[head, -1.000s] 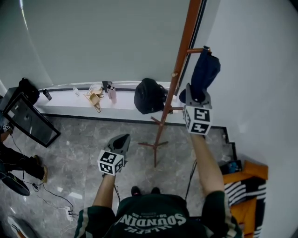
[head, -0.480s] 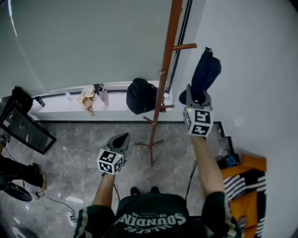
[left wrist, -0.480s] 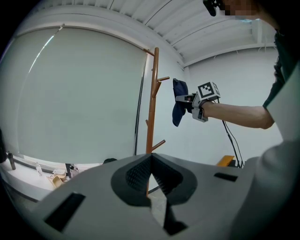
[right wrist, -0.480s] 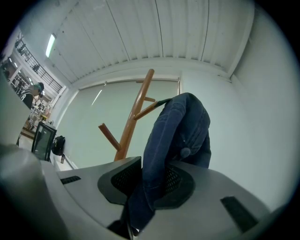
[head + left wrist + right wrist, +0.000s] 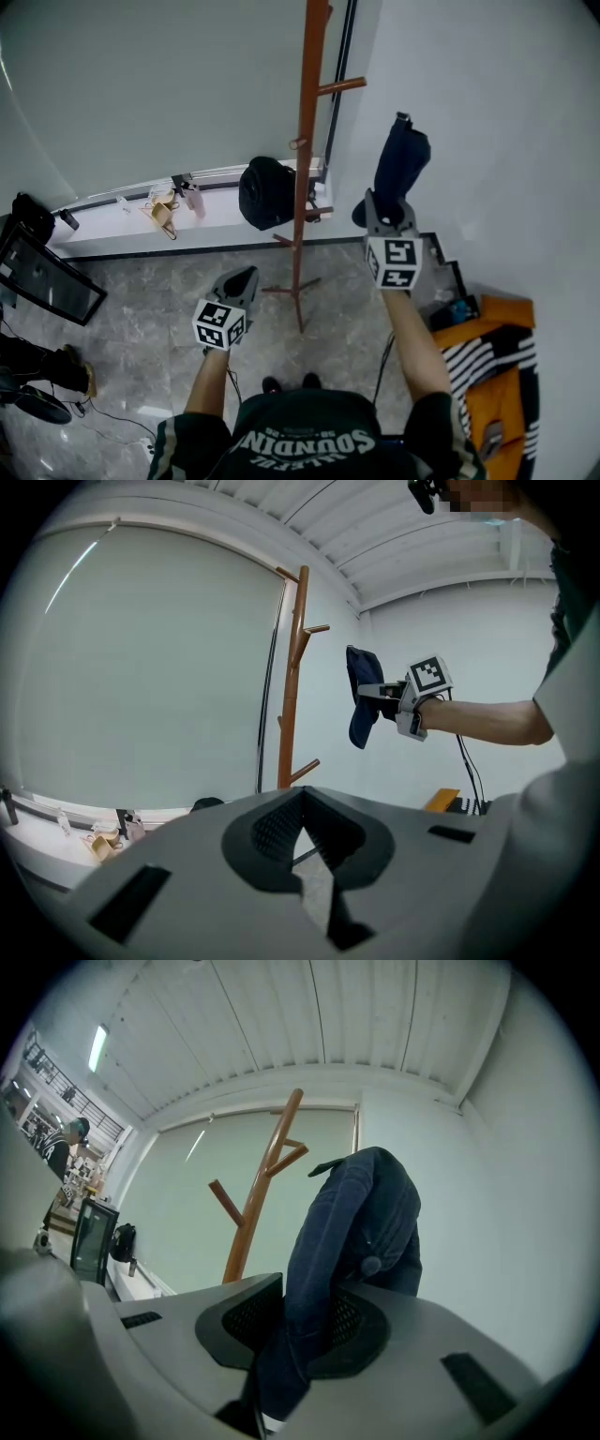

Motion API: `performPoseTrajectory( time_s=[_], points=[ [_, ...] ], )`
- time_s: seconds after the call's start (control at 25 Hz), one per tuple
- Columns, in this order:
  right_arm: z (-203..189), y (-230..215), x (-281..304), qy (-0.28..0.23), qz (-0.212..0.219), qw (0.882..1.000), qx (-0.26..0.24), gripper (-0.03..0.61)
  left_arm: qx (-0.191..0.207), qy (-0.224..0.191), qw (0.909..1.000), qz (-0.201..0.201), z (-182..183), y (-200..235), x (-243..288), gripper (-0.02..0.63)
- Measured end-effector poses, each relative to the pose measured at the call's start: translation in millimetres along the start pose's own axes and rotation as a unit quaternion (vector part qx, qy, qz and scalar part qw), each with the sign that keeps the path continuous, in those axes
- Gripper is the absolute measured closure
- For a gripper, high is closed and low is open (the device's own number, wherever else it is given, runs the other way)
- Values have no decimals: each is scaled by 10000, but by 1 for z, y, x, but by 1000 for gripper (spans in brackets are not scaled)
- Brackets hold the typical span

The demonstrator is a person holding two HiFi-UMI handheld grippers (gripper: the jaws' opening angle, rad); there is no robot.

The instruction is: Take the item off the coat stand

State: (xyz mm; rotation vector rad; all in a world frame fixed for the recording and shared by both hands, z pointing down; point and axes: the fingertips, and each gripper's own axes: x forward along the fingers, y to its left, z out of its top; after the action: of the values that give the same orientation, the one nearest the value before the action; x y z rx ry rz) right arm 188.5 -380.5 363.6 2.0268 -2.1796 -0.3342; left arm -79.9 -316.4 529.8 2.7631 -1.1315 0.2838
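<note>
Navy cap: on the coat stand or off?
Off: navy cap hangs clamped in the right gripper, clear of the coat stand.

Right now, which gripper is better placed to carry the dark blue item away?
Right. The right gripper is shut on the dark blue item, held clear of the coat stand; the left gripper hangs low, jaws together, empty.

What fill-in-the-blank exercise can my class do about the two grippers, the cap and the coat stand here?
1. The right gripper is shut on a dark ____ cap.
2. In the head view, the cap is off the coat stand, on its ____ side.
3. The left gripper holds ____.
4. The bag on the window ledge is ____ in colour.
Missing words: blue; right; nothing; black.
</note>
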Motion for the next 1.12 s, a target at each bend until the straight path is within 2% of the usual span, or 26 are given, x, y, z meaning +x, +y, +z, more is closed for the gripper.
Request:
performPoseTrajectory(
  time_s=[0.36, 0.64, 0.92, 1.12],
  points=[
    [-28, 18, -27, 91, 338, 9993, 101, 500, 158, 15, 9998, -91, 10, -1, 14, 612],
    [-59, 32, -55, 295, 513, 9981, 171, 501, 271, -46, 9996, -12, 23, 4, 14, 612],
    [-79, 60, -82, 342, 643, 9972, 167, 500, 169, -57, 9998, 15, 20, 3, 12, 612],
    [-102, 81, -96, 604, 817, 9946, 232, 500, 139, -18, 9999, -10, 14, 0, 13, 612]
  ],
)
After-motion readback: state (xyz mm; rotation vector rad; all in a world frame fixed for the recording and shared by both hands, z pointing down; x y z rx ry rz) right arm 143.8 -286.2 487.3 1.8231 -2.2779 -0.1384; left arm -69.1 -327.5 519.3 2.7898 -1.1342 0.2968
